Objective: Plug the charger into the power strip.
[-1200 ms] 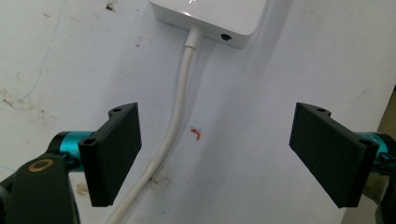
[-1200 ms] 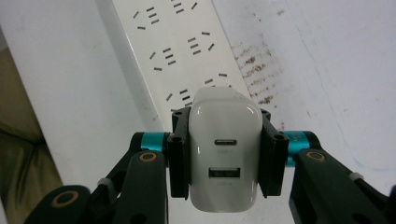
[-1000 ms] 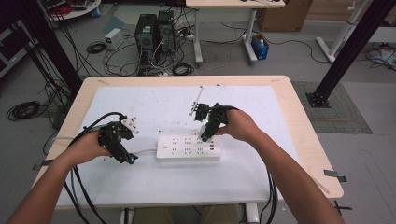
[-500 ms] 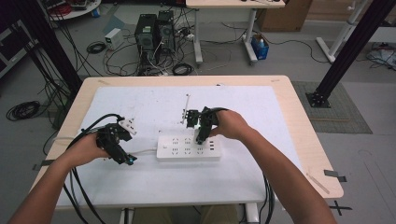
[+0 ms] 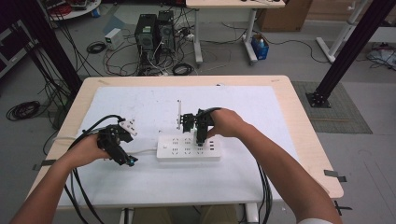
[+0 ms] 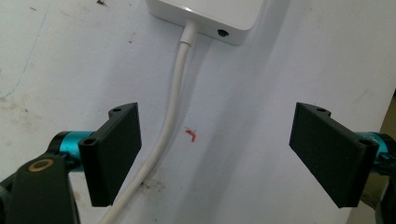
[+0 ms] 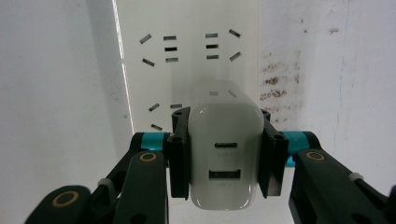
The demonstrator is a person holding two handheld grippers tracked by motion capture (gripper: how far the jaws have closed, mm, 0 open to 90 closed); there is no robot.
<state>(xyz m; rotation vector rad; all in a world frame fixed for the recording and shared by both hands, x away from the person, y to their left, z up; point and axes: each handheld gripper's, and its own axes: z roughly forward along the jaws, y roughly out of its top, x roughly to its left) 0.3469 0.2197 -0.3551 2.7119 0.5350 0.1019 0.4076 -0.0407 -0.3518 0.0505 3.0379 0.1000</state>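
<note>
1. The room has a grey floor with two black computer towers (image 5: 154,29) and many loose cables behind the table (image 5: 299,116), which has a pale wood rim and a white, slightly stained mat (image 5: 140,100) on top.
2. A white rectangular power strip (image 5: 188,148) of smooth plastic lies flat near the middle of the mat; its round white cord (image 6: 173,107) leaves the short end toward the left.
3. The left gripper (image 6: 217,149) is beside that end, low over the mat. Its two flat black jaws stand wide apart and hold nothing; the cord passes between them, close to one jaw.
4. The right gripper (image 7: 224,156) is over the strip. Its jaws are closed on both sides of a white charger (image 7: 225,154), a glossy block with rounded corners and two ports on the face.
5. The charger is above the socket slots of the strip.
</note>
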